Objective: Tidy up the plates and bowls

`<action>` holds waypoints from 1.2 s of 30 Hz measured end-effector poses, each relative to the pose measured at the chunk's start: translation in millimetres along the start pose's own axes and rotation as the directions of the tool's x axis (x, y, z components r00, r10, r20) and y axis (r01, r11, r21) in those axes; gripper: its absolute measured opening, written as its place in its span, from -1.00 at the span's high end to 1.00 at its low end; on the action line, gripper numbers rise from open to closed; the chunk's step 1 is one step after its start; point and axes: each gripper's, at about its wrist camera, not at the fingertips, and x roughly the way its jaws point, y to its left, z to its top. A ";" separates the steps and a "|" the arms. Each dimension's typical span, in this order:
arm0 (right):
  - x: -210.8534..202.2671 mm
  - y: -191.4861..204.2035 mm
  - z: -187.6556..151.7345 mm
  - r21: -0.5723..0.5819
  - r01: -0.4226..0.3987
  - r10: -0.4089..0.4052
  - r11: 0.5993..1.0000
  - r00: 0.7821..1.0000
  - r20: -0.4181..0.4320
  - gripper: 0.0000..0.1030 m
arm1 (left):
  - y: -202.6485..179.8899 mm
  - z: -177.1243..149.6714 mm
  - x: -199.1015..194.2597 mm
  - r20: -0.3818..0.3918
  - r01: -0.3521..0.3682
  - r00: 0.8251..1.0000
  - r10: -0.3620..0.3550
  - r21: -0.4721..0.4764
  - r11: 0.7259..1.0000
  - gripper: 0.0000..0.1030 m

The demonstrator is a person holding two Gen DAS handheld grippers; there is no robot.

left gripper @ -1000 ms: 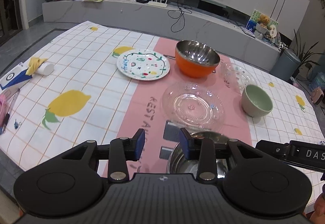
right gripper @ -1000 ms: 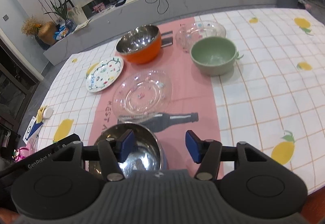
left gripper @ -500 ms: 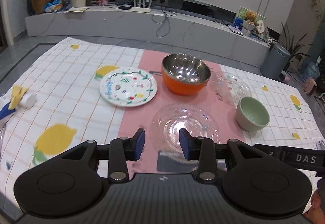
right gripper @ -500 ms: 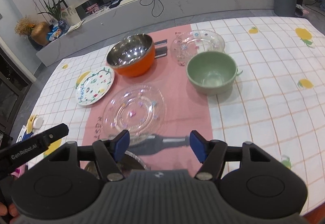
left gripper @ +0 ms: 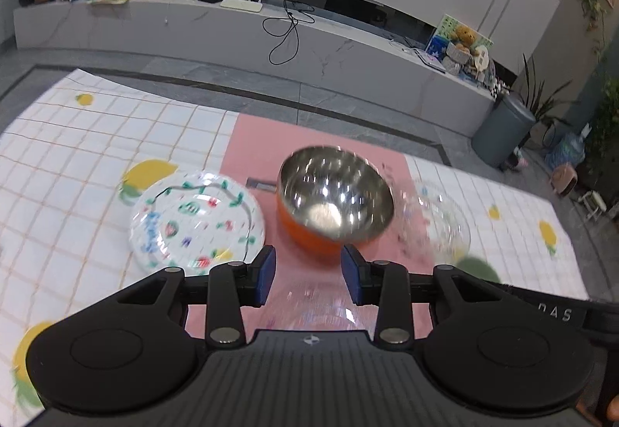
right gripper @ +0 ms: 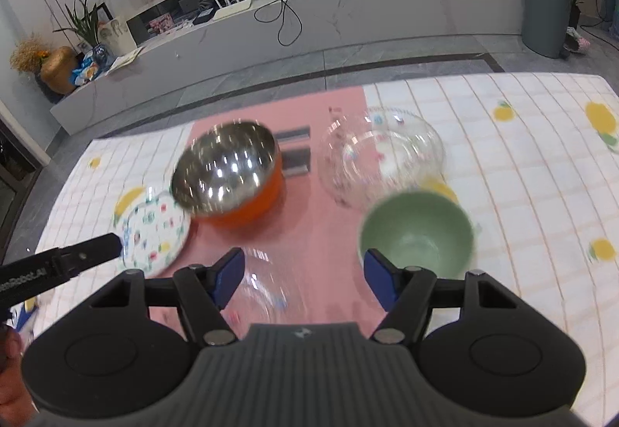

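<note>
While both tongs hang over the table, neither one holds anything: the left gripper (left gripper: 308, 274) has its blue pads a small way apart with only air between them, and the right gripper (right gripper: 303, 278) stands wider, its jaws having just been opening, also with nothing in them. Just in front of the left tongs sits the orange bowl (left gripper: 334, 204), shiny inside, in the middle of the pink strip. Just past the right tongs sits the green bowl (right gripper: 417, 231). To do this step well, I think each hand should slow down, since the pictures are blurry, line one pad inside a rim and one outside, then close gently so the bowl does not tip. Counting now: two bowls show, orange and green. Three plates show: the painted plate (left gripper: 197, 220) beside the orange bowl, the far clear plate (right gripper: 381, 156) behind the green bowl, and the near clear plate (right gripper: 259, 287) under the tongs.
</note>
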 end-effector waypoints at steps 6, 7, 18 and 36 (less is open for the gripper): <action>48.6 9.7 36.1 0.047 0.003 -0.001 0.999 1.000 -0.027 -0.15 | 6.1 24.0 54.7 -0.026 -0.030 0.999 0.030 -0.022 0.999 0.17; 58.4 11.5 40.8 0.049 0.015 -0.013 0.999 0.999 -0.036 -0.13 | 7.9 26.9 63.7 -0.037 -0.041 0.999 0.040 -0.026 0.999 0.17; 119.9 24.0 67.0 0.069 0.055 -0.045 0.996 0.988 -0.147 0.16 | 12.0 45.6 118.3 -0.174 -0.102 0.980 0.092 -0.051 0.993 0.17; 113.0 26.3 66.8 0.125 0.024 0.001 0.992 0.981 -0.196 0.82 | -3.9 45.5 102.6 -0.227 -0.147 0.964 0.138 -0.023 0.989 0.76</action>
